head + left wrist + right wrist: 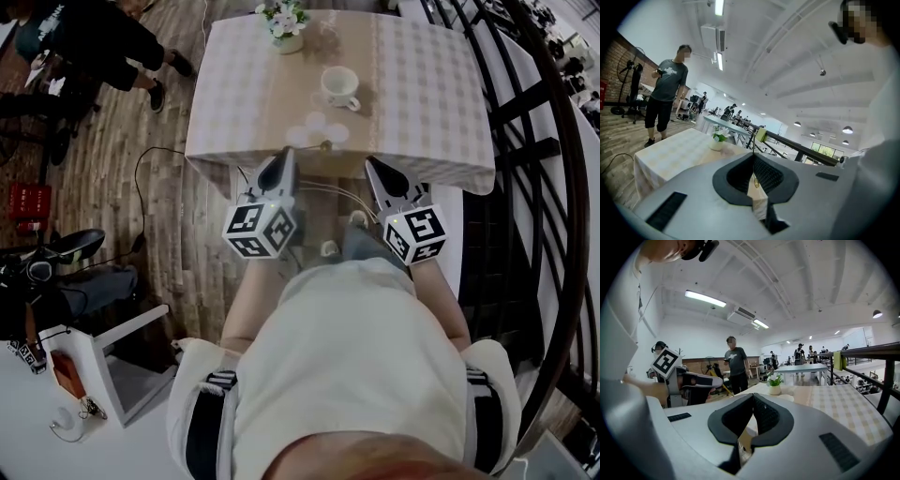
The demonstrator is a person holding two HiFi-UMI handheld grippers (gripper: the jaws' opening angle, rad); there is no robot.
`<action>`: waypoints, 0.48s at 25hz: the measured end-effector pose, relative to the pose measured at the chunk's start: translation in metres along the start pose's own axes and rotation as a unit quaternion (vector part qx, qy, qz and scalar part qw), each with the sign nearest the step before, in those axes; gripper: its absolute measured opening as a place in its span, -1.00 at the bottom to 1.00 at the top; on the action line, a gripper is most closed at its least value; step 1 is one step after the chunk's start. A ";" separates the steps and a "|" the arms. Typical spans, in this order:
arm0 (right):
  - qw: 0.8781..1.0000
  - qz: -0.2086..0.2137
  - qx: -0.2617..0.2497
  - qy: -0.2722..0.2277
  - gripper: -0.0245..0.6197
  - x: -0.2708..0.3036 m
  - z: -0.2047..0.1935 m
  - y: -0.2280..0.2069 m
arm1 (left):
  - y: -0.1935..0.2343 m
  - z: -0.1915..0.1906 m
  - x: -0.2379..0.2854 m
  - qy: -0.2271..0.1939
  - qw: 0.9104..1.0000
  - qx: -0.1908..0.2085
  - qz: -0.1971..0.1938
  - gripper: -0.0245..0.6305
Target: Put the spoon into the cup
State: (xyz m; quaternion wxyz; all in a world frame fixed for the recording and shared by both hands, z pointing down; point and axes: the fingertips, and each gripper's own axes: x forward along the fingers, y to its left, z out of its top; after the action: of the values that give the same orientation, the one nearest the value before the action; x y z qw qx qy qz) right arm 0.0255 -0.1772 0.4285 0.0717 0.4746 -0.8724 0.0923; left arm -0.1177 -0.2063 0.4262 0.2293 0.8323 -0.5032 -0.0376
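Note:
A white cup (339, 87) stands on its saucer in the middle of the table (422, 112), which has a checked cloth. At the cloth's near edge lies a small thin item that may be the spoon (326, 144); it is too small to be sure. My left gripper (284, 156) and right gripper (372, 165) hang side by side just short of that edge, pointing at the table. Both are shut with nothing between the jaws. In the right gripper view the cup (785, 397) shows low and pale beyond the jaws, and the left gripper (689, 379) is at the left.
A small pot of flowers (285, 23) stands at the table's far edge. A black metal railing (525, 141) runs along the right. People stand on the wooden floor at the far left (103, 47). A cable (150, 178) lies on the floor left of the table.

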 end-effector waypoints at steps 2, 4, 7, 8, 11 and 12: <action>1.000 -0.003 0.001 0.002 -0.92 0.004 -0.001 -0.007 | 0.001 -0.001 0.009 0.004 1.000 0.000 -0.002 -0.91; 1.000 -0.005 -0.004 0.002 -0.92 0.010 0.000 -0.014 | 0.002 -0.001 0.018 0.007 1.000 0.001 -0.003 -0.91; 1.000 -0.003 -0.012 -0.002 -0.92 0.023 0.006 -0.021 | 0.009 0.002 0.030 0.009 1.000 0.002 -0.001 -0.91; 1.000 -0.002 -0.015 -0.003 -0.92 0.029 0.006 -0.023 | 0.014 0.000 0.034 0.011 1.000 0.001 0.002 -0.91; 1.000 0.001 -0.020 0.000 -0.92 0.045 0.001 -0.031 | 0.026 -0.004 0.046 0.014 1.000 -0.002 0.005 -0.91; 1.000 0.001 -0.021 0.000 -0.92 0.049 0.002 -0.035 | 0.028 -0.002 0.051 0.014 1.000 -0.002 0.005 -0.91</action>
State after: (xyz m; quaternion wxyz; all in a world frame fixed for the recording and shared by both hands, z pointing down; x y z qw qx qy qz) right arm 0.0283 -0.2365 0.4398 0.0814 0.4718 -0.8748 0.0742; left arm -0.1147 -0.2599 0.4484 0.2385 0.8298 -0.5039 -0.0255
